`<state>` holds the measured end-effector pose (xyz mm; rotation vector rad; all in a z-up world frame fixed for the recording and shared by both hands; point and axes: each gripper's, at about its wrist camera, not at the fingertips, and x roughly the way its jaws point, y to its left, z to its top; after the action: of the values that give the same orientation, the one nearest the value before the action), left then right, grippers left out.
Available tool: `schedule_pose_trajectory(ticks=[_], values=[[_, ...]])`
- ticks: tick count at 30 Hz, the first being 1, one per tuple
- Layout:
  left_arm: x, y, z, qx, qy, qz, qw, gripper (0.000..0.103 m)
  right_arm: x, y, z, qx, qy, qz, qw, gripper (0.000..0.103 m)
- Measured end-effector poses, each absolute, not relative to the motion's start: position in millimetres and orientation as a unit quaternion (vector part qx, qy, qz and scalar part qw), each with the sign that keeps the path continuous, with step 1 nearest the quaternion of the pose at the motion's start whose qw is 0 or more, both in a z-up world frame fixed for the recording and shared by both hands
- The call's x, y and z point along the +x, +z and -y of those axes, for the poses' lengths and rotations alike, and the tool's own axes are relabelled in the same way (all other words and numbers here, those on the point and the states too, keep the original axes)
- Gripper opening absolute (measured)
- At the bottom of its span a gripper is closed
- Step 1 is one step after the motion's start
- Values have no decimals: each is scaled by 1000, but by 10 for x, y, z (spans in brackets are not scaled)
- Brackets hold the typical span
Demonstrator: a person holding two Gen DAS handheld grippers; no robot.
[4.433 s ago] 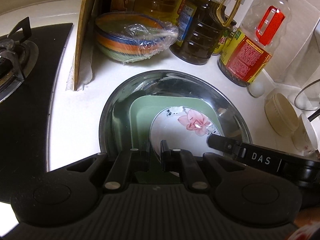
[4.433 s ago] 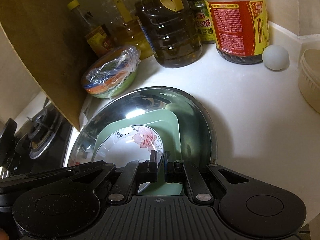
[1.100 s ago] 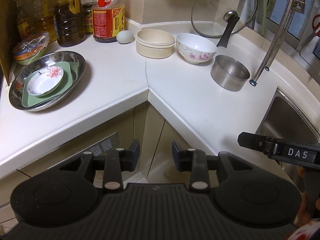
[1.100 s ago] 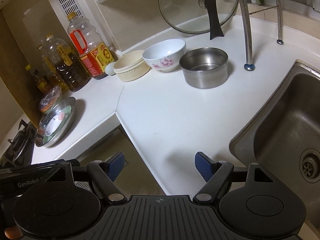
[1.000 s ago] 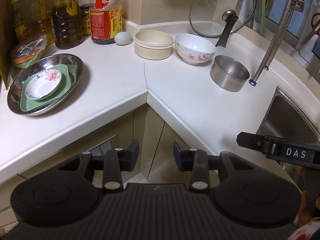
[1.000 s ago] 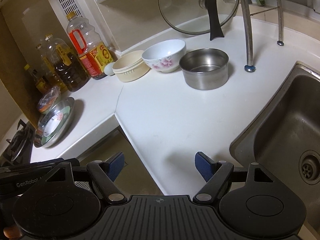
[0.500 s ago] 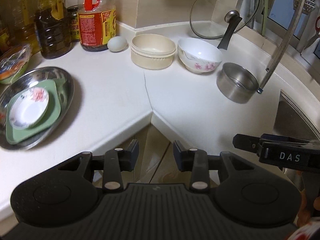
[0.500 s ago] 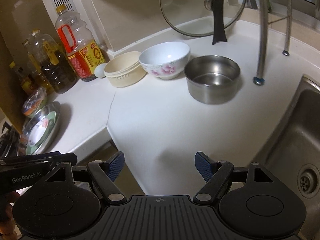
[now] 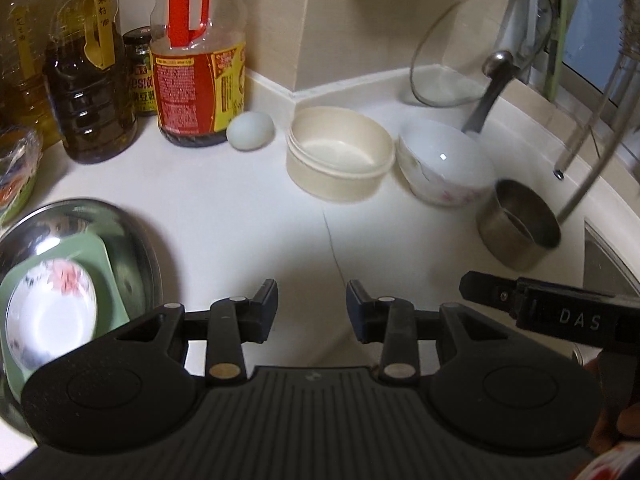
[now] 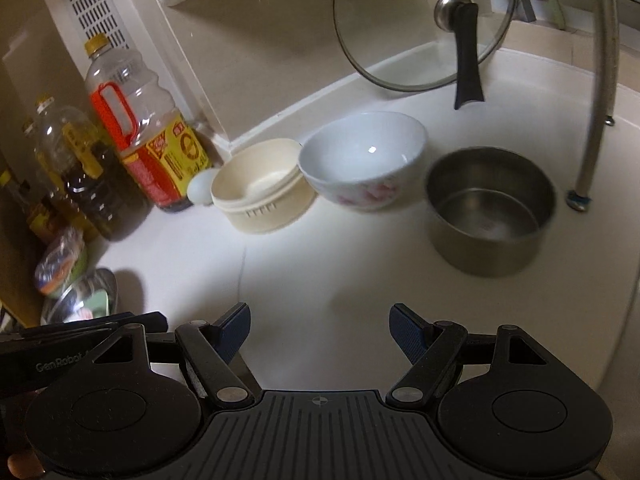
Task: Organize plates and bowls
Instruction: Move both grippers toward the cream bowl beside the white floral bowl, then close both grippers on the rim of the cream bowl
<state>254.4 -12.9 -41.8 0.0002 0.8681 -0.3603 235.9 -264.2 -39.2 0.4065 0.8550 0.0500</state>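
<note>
The plates look settled, a steel tray [image 9: 132,232] holding a green plate [image 9: 106,256] with a flowered saucer [image 9: 52,304] on top, while the steel pot [image 10: 490,220], white bowl [image 10: 362,160] and cream bowl [image 10: 262,184] sit unstacked beyond the left gripper [image 9: 312,300] and right gripper [image 10: 320,326], both empty with jaws apart.

left gripper [image 9: 312,300]: jaws partway apart, nothing between them, angled downward
right gripper [image 10: 320,326]: jaws spread wide, empty too, same downward tilt
side by side: each one's body pokes into the edge of the other's view
</note>
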Motion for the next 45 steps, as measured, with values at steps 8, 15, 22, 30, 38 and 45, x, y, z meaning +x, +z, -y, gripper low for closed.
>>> schedule_pose_trajectory(ticks=[8,15,22,30,38,45], values=[[2899,-436,141,-1,-187,-418,889,34,2671,-419,2483,198,25,-406,892,77],[3116,-442,145,-3,-194,-418,888,34,2846,-437,2390,198,27,-399,895,77],[3278,-433,147,-5,-196,-414,889,34,2990,-457,2323,198,25,-395,897,76],[3480,-412,197,-12,-194,-406,893,34,3188,-512,2319,230,18,-385,894,61],[3747,-450,263,-26,-190,-404,895,33,3442,-589,2437,312,6,-367,877,44],[3901,-496,311,-30,-190,-409,892,31,3593,-640,2407,321,-16,-360,876,39]])
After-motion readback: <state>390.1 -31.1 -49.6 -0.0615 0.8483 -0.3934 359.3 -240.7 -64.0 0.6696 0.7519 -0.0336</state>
